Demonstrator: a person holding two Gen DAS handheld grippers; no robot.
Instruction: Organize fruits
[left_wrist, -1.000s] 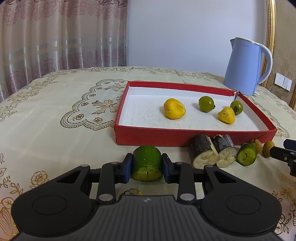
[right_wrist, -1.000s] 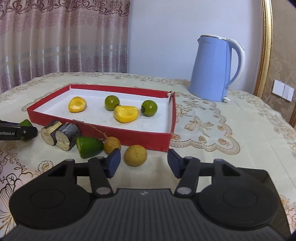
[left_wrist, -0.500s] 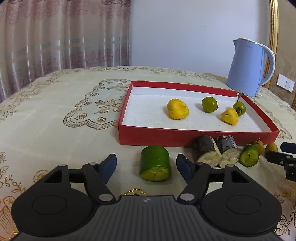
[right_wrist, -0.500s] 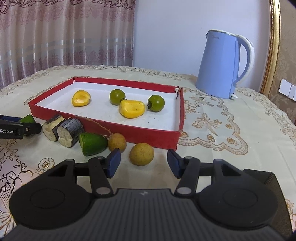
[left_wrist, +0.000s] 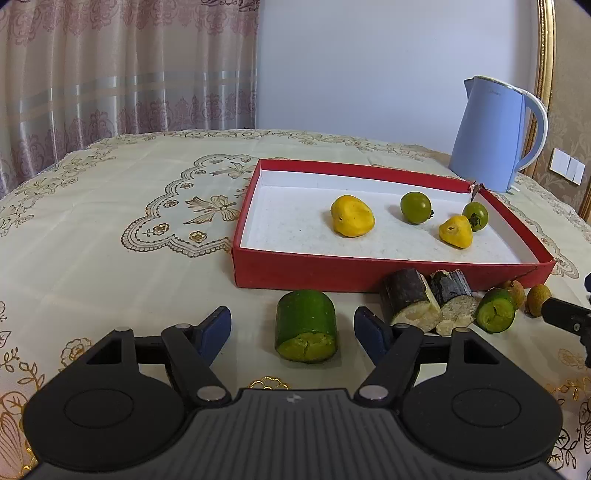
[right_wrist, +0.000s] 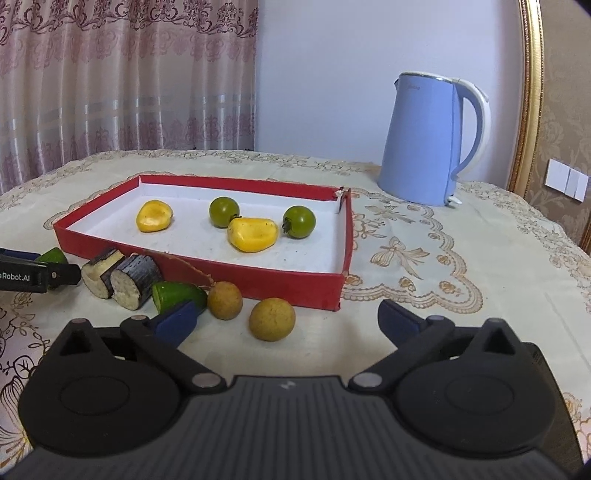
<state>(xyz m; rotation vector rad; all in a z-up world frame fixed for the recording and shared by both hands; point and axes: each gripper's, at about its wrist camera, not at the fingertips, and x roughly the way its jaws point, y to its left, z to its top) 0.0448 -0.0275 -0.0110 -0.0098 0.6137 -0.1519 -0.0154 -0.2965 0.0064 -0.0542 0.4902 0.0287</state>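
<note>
**On the table, fruit half sorted**

Beside the red tray (left_wrist: 295, 271), on the table (left_wrist: 110, 258), a green chunk (left_wrist: 306, 325) lies between the left claw's (left_wrist: 291, 326) pads, which are opening and clear of it on both sides. Just to its right lie two dark-skinned chunks (left_wrist: 410, 301), a smaller green piece (left_wrist: 495, 311) and two round brown fruits (right_wrist: 272, 319), all close against the tray's near wall. One brown fruit sits in front of the right claw (right_wrist: 286, 317), whose jaws are opening wide and hold nothing.

Inside the tray lie two yellow fruits (right_wrist: 252, 233) and two green tomatoes (right_wrist: 299, 221). By that count four pieces look sorted and six remain outside, so the job seems somewhat under half done.

A blue kettle (right_wrist: 424, 140) stands behind the tray, well apart from the fruit.
</note>
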